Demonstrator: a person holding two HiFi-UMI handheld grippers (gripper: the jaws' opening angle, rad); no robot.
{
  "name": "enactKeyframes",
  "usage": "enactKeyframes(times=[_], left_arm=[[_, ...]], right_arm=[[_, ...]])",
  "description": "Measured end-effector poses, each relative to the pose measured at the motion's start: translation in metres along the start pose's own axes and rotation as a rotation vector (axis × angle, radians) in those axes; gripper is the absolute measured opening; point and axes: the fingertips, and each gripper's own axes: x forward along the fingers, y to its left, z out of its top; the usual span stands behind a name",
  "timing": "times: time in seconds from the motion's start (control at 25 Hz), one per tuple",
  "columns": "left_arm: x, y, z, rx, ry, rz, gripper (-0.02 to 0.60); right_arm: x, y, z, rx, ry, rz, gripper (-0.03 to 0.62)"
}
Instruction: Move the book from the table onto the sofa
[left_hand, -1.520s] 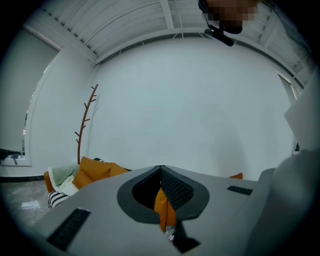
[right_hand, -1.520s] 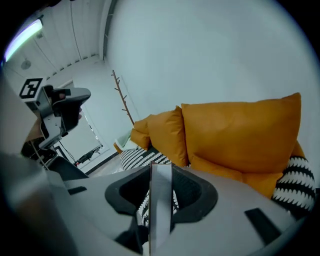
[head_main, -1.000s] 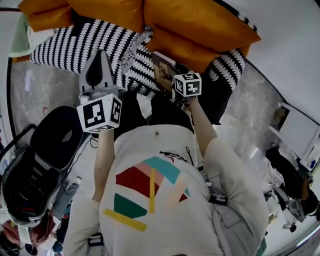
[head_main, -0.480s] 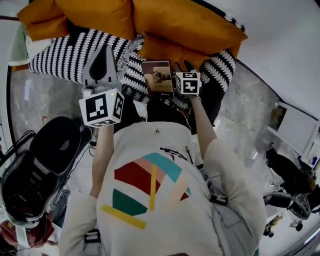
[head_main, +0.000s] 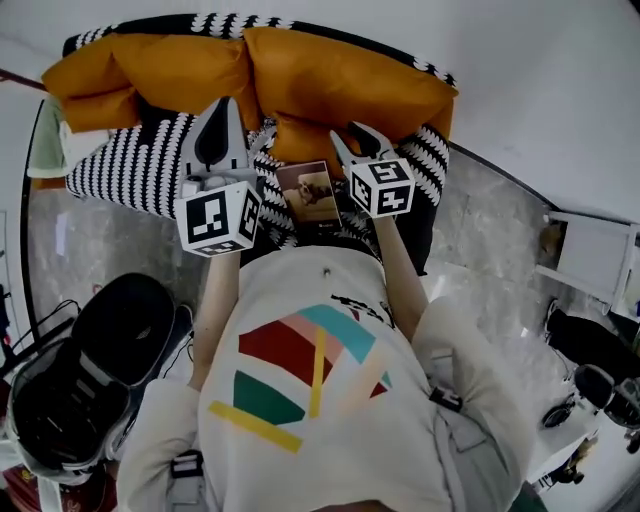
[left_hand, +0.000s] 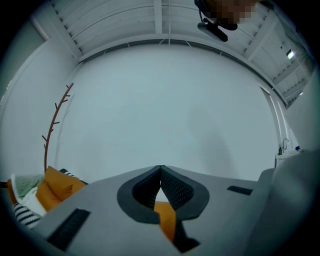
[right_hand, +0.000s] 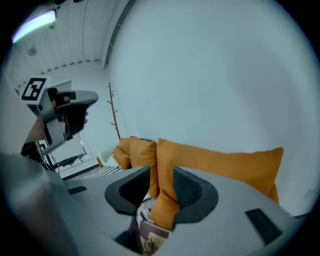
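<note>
The book (head_main: 310, 192), with a brown picture cover, lies flat on the black-and-white striped throw (head_main: 130, 165) over the sofa seat, in front of the orange cushions (head_main: 340, 80). My right gripper (head_main: 350, 135) hovers just right of and above it, open, with nothing between its jaws. In the right gripper view (right_hand: 162, 172) the cushions (right_hand: 220, 165) show through the gap and the book (right_hand: 152, 241) lies below. My left gripper (head_main: 222, 105) is left of the book, over the throw, shut and empty; its tips meet in the left gripper view (left_hand: 161, 167).
A pale green cushion (head_main: 45, 140) sits at the sofa's left end. A black bag (head_main: 90, 350) stands on the marble floor at lower left, and white furniture (head_main: 590, 265) is at the right. A bare branch coat stand (left_hand: 55, 120) rises by the white wall.
Both grippers have risen. The right one has lifted up and away from the book, which stays lying on the striped throw. The head view has tilted to show more of the sofa back.
</note>
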Motion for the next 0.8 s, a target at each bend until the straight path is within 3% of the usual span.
enactKeyframes(times=[0.2, 0.24, 0.32, 0.4, 0.56, 0.8], left_arm=[[0.006, -0.015, 0.031, 0.011, -0.076, -0.048, 0.008], [0.007, -0.018, 0.035, 0.014, -0.085, -0.053, 0.008], [0.009, -0.020, 0.042, 0.019, -0.104, -0.058, 0.008], [0.008, -0.020, 0.050, 0.027, -0.122, -0.059, 0.008], [0.006, -0.018, 0.062, 0.051, -0.152, -0.050, 0.008], [-0.003, -0.013, 0.068, 0.045, -0.182, -0.040, 0.008]], right_arm=[[-0.032, 0.029, 0.110, -0.091, -0.220, -0.021, 0.147], [-0.043, 0.034, 0.131, -0.116, -0.269, -0.041, 0.132], [-0.064, 0.044, 0.169, -0.168, -0.369, -0.095, 0.017], [-0.082, 0.056, 0.198, -0.208, -0.449, -0.125, 0.014], [-0.096, 0.076, 0.218, -0.256, -0.509, -0.138, 0.012], [-0.094, 0.091, 0.208, -0.262, -0.490, -0.117, 0.014]])
